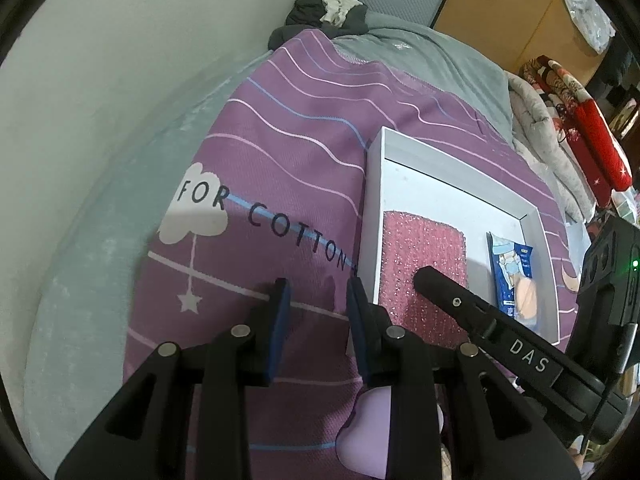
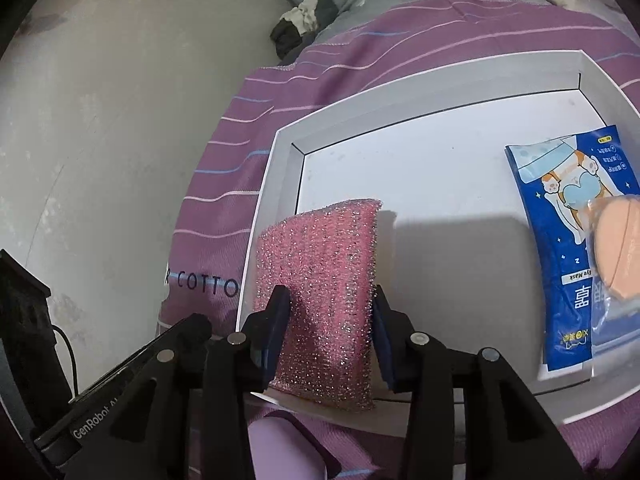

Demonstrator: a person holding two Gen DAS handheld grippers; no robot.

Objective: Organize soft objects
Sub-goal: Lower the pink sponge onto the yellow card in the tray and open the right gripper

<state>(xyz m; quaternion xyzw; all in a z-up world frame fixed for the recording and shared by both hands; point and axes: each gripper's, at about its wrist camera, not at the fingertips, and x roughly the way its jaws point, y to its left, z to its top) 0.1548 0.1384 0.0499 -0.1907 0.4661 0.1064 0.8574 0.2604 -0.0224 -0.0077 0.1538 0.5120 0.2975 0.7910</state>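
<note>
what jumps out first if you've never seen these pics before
The glittery pink scouring sponge stands out first, at the near left of the white tray, with the right gripper closed on its sides. At the tray's right lies a blue eye mask packet with an orange puff on it. Under it all is a purple striped sheet printed FOR COTTON.

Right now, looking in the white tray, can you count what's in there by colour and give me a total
Pink: 1, the glittery sponge, between the pads of the right gripper
Blue: 1, the eye mask packet
Orange: 1, the round puff lying on that packet
Total: 3 things in the white tray
</note>
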